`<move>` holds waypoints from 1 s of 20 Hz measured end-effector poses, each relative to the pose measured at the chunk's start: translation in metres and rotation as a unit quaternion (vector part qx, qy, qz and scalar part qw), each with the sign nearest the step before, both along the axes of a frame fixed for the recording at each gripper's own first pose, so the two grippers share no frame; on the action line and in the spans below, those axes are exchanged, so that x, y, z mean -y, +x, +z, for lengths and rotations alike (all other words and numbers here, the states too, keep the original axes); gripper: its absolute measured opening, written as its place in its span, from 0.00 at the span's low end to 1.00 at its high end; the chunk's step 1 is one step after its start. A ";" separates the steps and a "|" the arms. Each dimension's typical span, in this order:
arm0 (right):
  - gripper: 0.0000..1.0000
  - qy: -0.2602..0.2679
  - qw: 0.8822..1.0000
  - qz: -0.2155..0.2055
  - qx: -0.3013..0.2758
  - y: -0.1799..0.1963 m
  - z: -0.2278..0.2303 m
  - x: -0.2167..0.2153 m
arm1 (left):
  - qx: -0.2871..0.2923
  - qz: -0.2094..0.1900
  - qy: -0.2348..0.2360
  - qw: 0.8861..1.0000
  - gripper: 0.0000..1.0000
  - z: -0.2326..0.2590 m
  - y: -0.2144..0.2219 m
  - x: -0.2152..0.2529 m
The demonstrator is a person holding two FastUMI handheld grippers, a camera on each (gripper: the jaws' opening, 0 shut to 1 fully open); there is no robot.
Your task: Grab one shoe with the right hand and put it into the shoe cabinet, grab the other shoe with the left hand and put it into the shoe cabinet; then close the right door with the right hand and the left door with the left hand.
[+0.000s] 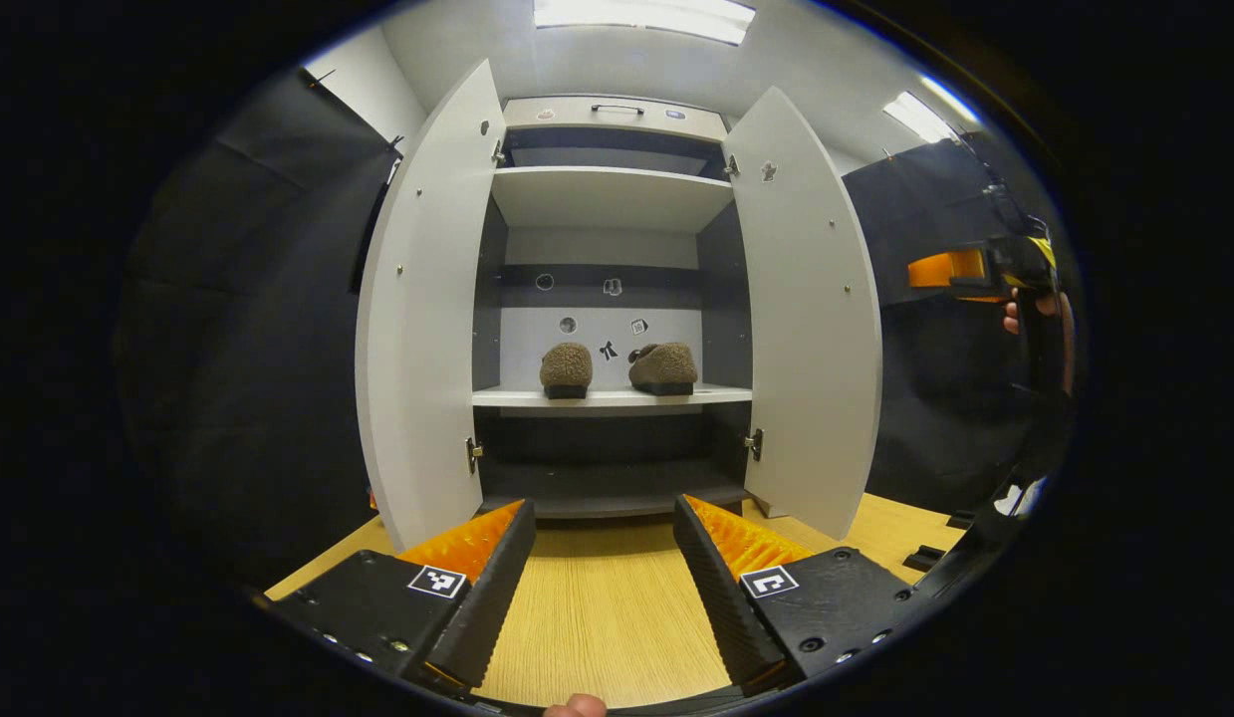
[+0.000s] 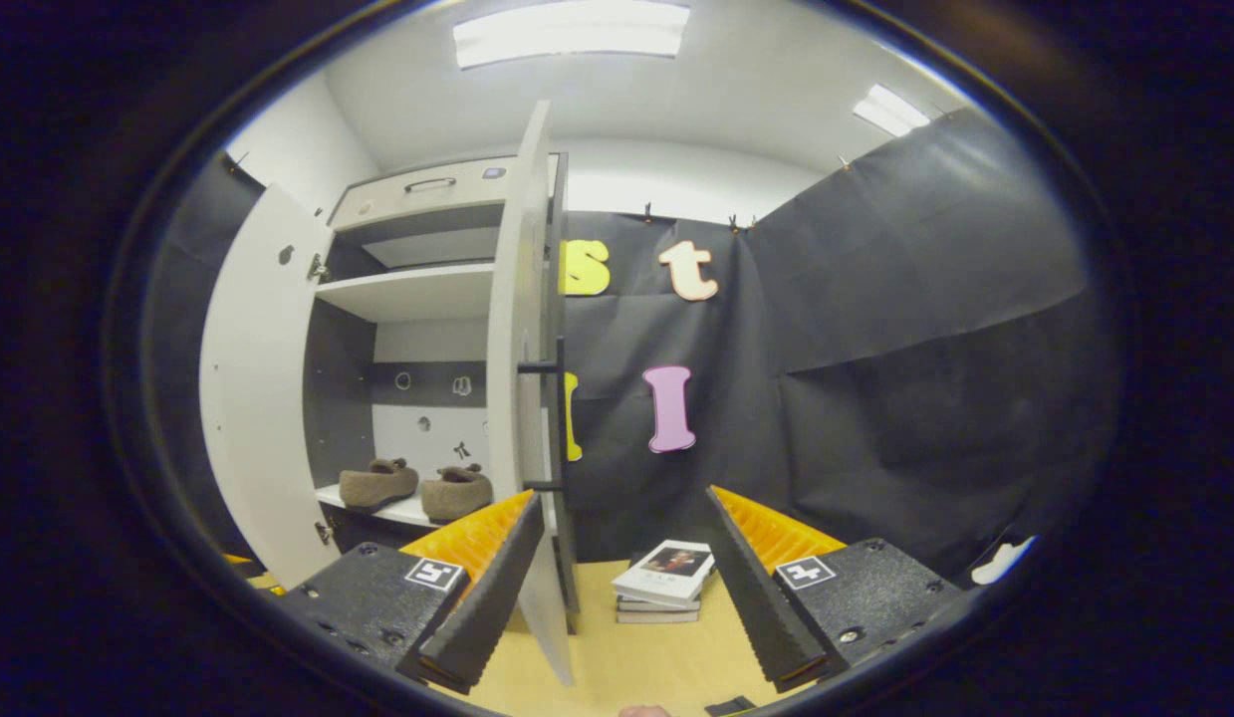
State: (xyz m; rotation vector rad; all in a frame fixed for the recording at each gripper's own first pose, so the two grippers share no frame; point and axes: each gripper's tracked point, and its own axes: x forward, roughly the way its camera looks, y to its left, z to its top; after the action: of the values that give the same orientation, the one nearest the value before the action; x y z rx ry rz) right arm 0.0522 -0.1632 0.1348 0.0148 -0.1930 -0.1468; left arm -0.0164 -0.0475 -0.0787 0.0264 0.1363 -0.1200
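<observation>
Left hand-held gripper [image 1: 602,568]: fingers spread wide apart, nothing between them, held above the pale wood-grain surface [image 1: 597,617] and aimed straight at the open cabinet. Right hand-held gripper [image 2: 621,578]: fingers likewise well apart and empty, pointing past the outer edge of the right door; in the left gripper view this same gripper appears far off at the right edge [image 1: 975,271], held by a hand [image 1: 1030,309]. Between the right gripper's fingers, farther back on the surface, lies a small stack of books [image 2: 666,583] with a white-covered one on top, close to the black cloth wall [image 2: 875,378]. The tall white shoe cabinet with dark interior panels [image 1: 612,199] stands at the back of the surface with both doors swung open: white left door [image 1: 427,309] and white right door [image 1: 806,319] flare outward toward the camera. In the right gripper view the right door [image 2: 522,329] is seen nearly edge-on, with a dark bar handle on its outer face. Both brown fuzzy slippers rest side by side on the white middle shelf [image 1: 716,395], apart from each other: left slipper [image 1: 566,368] with its heel toward the camera, right slipper [image 1: 664,366] turned slightly sideways. Small stickers dot the cabinet's back panel above them. A white upper shelf [image 1: 607,194] sits above, and a drawer front with a dark handle [image 1: 617,110] tops the cabinet.
</observation>
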 end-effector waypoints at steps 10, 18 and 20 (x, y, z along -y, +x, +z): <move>0.98 0.006 1.000 0.016 0.000 0.068 0.040 0.014 | -0.002 0.012 0.003 1.000 0.85 0.004 0.004 -0.005; 0.96 -0.035 0.999 0.000 -0.005 0.061 0.044 0.006 | 0.000 0.002 -0.008 1.000 0.84 0.006 0.008 -0.001; 0.96 -0.032 0.999 0.014 -0.008 0.058 0.044 -0.012 | 0.000 0.000 -0.008 1.000 0.84 0.006 0.008 -0.002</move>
State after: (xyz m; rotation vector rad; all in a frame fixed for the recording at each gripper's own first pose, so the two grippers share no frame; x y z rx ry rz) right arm 0.1099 -0.1516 0.1790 -0.0467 -0.1819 -0.1131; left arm -0.0084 -0.0459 -0.0723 0.0105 0.1350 -0.1212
